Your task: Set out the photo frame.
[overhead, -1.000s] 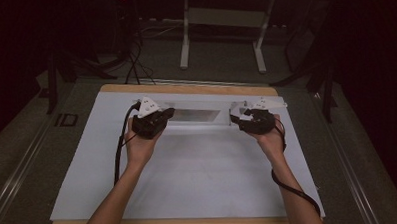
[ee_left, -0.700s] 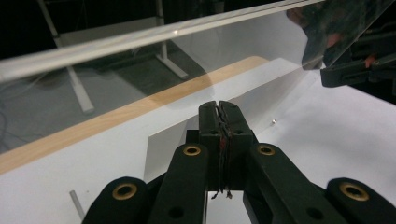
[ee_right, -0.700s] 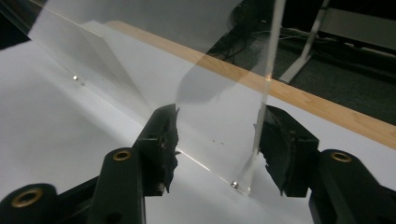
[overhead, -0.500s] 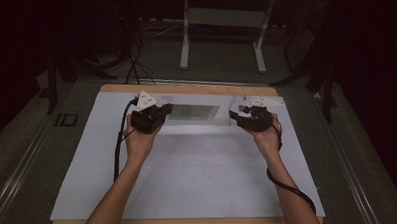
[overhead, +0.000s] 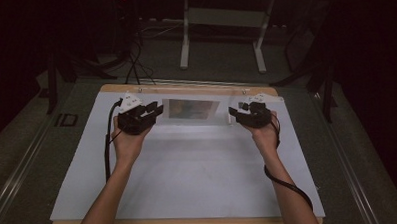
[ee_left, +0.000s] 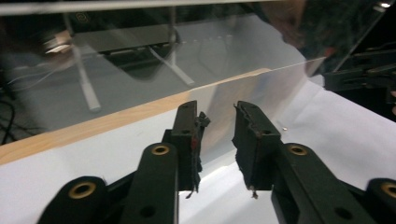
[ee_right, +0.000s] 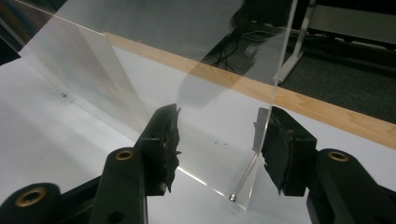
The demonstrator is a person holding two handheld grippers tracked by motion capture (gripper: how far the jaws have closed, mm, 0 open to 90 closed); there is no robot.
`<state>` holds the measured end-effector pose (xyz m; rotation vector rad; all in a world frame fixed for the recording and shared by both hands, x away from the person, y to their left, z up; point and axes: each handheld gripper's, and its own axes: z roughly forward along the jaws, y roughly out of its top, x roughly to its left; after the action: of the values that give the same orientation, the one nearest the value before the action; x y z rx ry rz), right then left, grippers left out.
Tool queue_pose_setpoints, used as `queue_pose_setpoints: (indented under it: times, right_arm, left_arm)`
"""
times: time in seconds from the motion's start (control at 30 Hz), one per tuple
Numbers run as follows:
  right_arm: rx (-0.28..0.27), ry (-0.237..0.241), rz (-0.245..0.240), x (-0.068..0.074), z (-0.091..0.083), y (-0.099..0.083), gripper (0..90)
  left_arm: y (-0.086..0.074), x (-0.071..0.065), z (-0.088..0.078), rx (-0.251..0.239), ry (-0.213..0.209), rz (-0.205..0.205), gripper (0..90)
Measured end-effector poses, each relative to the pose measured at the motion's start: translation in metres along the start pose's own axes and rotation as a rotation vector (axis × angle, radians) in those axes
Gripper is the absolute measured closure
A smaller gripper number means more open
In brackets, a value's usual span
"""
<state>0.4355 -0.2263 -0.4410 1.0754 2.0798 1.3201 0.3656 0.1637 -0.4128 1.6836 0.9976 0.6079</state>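
A clear plastic panel (overhead: 194,108) stands upright on the white table cover (overhead: 188,162), near the far edge. My left gripper (overhead: 154,111) sits at the panel's left end. In the left gripper view its jaws (ee_left: 218,114) have just been opening and now stand apart with nothing pressed between them; the panel (ee_left: 261,88) rises just beyond the tips. My right gripper (overhead: 234,112) is at the panel's right end. In the right gripper view its jaws (ee_right: 217,126) are wide apart around the panel (ee_right: 187,56), whose edge runs close to the right pad (ee_right: 275,149) without being clamped.
The table's wooden rim (overhead: 185,86) runs just behind the panel. A white metal frame (overhead: 223,21) stands on the dark floor beyond. A black cable (overhead: 107,145) trails from the left gripper along the forearm. Both forearms reach in from the near edge.
My left gripper has slid a little to the left, off the panel's end, and its jaws have parted. The right gripper has stayed in place with its jaws wide.
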Motion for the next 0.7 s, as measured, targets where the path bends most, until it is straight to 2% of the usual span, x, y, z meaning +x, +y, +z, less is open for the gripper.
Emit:
queue_pose_setpoints:
  times: [0.2, 0.33, 0.47, 0.57, 0.63, 0.7]
  right_arm:
    - [0.018, -0.002, -0.008, 0.0, 0.001, 0.003, 48.9]
    - [0.014, -0.006, -0.003, -0.001, 0.003, 0.004, 48.9]
    - [0.016, -0.008, 0.0, -0.002, 0.003, 0.005, 48.9]
    - [0.016, -0.008, 0.004, -0.002, 0.004, 0.005, 48.9]
    - [0.017, -0.008, 0.004, -0.002, 0.005, 0.006, 48.9]
    - [0.017, -0.007, 0.004, -0.002, 0.005, 0.006, 48.9]
  left_arm:
    - [-0.009, 0.017, -0.011, -0.003, 0.053, -0.044, 60.3]
    - [-0.015, 0.029, -0.018, 0.007, 0.086, -0.058, 59.3]
    - [-0.02, 0.042, -0.024, 0.0, 0.1, -0.092, 58.3]
    - [-0.024, 0.051, -0.027, -0.004, 0.11, -0.132, 56.9]
    - [-0.025, 0.058, -0.028, -0.006, 0.096, -0.172, 55.0]
    - [-0.026, 0.064, -0.028, -0.017, 0.093, -0.193, 54.1]
